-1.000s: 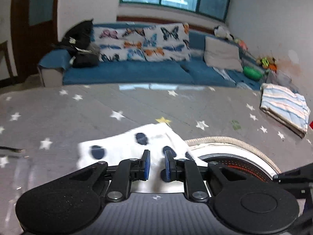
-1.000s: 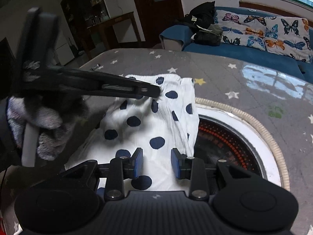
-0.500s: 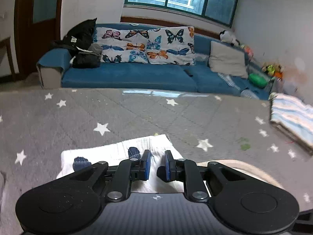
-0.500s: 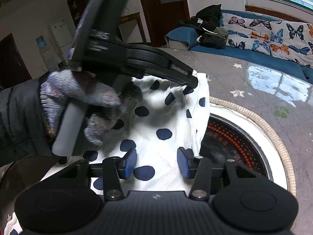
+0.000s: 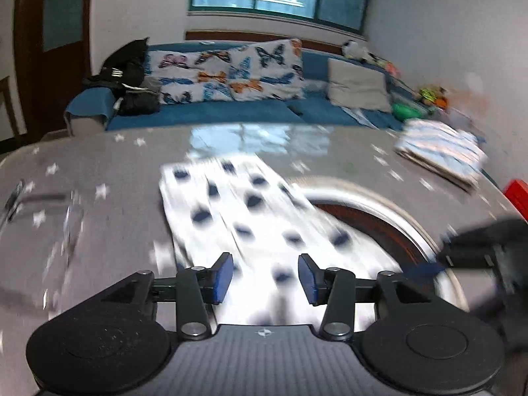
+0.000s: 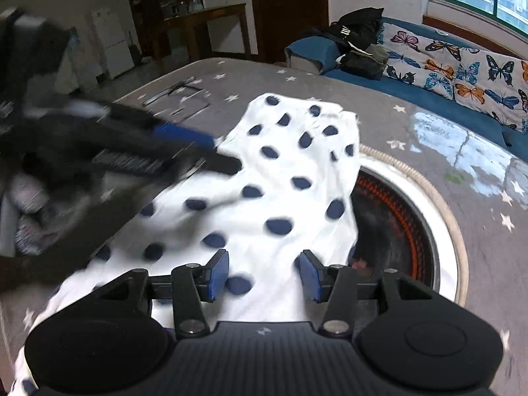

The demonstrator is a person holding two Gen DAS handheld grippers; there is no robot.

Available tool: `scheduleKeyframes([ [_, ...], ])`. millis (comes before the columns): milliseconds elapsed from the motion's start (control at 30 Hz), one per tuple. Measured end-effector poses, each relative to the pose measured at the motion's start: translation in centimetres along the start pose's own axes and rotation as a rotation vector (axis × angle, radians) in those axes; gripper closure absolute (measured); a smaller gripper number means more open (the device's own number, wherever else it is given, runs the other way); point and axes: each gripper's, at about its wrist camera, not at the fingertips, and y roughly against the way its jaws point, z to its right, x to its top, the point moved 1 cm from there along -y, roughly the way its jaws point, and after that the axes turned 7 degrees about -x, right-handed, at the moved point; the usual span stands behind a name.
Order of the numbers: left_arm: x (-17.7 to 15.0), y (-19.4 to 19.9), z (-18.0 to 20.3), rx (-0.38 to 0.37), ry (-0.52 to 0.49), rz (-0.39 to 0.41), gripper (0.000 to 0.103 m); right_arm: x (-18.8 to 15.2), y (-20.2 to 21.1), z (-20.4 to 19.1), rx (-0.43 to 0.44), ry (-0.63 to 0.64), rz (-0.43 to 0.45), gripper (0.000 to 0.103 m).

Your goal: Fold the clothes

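Am holding left gripper [image 5: 265, 279] and right gripper [image 6: 263, 275] spread wide, gripping nothing, hovering over near end of polka-dot garment [image 6: 264, 181]. Garment is lying across middle of star-patterned table [image 6: 429, 138], partly covering round inset [image 6: 409, 217]. Striped folded cloth [image 5: 440, 150] is sitting at far right edge.

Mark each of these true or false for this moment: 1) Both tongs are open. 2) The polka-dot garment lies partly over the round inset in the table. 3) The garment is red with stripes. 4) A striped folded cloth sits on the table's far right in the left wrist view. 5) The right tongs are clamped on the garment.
1) True: the left tongs and right tongs both stand wide apart.
2) True: the polka-dot garment overlaps the round inset.
3) False: it is white with dark blue dots.
4) True: the striped folded cloth lies there.
5) False: they are open, with the garment beneath.
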Motion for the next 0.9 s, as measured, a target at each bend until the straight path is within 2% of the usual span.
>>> scheduleKeyframes([
  [67, -2.1, 1.6, 0.9, -0.015, -0.008, -0.009, 0.048, -1.0, 0.8, -1.1, 0.006, 0.028, -0.008, 0.049],
  [267, -7.2, 4.9, 3.3, -0.019, -0.054, -0.022, 0.047, -3.9, 3.2, -4.4, 0.011, 0.095, 0.009, 0.049],
  [433, -10.1, 6.2, 4.0, 0.033, -0.103, -0.018, 0.047, -6.3, 5.2, -6.8, 0.051, 0.129, 0.013, 0.049],
  [600, -11.6, 7.2, 4.5, 0.089, -0.145, -0.003, 0.045, -8.4, 7.4, -9.5, 0.022, 0.224, 0.053, 0.049],
  [800, -12.4, 8.2, 4.9, 0.097, -0.157, 0.0, 0.042, -9.8, 10.4, -12.6, 0.077, 0.305, 0.101, 0.049],
  [900, -13.4, 8.4, 4.9, 0.11, -0.162, 0.007, 0.042, -10.9, 10.8, -14.4, 0.097, 0.362, 0.099, 0.049],
])
